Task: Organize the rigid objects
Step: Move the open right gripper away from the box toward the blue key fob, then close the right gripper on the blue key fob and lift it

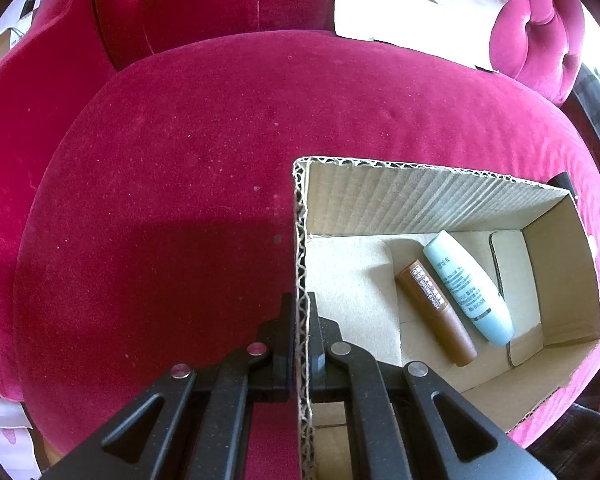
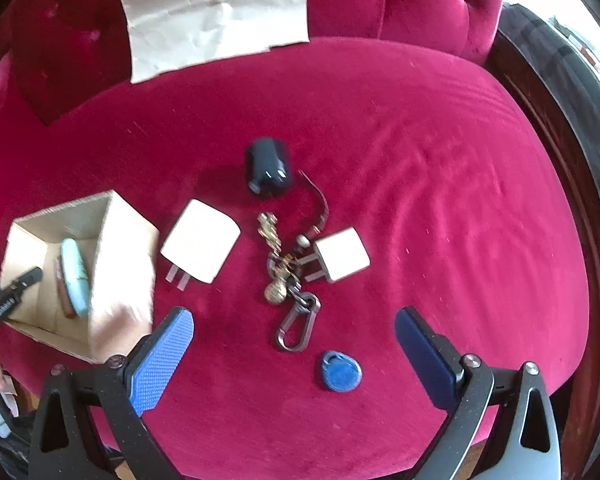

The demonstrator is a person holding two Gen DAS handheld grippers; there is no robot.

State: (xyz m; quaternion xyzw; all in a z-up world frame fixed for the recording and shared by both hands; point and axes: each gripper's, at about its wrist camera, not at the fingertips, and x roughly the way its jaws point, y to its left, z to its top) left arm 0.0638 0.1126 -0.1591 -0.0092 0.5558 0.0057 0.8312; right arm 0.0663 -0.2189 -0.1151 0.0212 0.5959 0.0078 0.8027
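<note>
My left gripper (image 1: 300,320) is shut on the near wall of an open cardboard box (image 1: 420,196) on the pink velvet seat. Inside lie a brown tube (image 1: 436,312) and a pale blue tube (image 1: 468,288). The box (image 2: 120,248) sits at the left of the right wrist view, with the left gripper (image 2: 32,276) on its edge. My right gripper (image 2: 294,336) is open and empty above a key bunch with a carabiner (image 2: 290,280). Nearby lie a blue key fob (image 2: 340,372), a large white plug (image 2: 200,240), a small white plug (image 2: 340,254) and a black case (image 2: 268,168).
A crumpled paper sheet (image 2: 216,12) leans on the tufted backrest (image 2: 420,0); it also shows in the left wrist view (image 1: 412,8). The seat's dark wooden rim (image 2: 560,160) runs along the right. Bare pink cushion (image 1: 160,200) lies left of the box.
</note>
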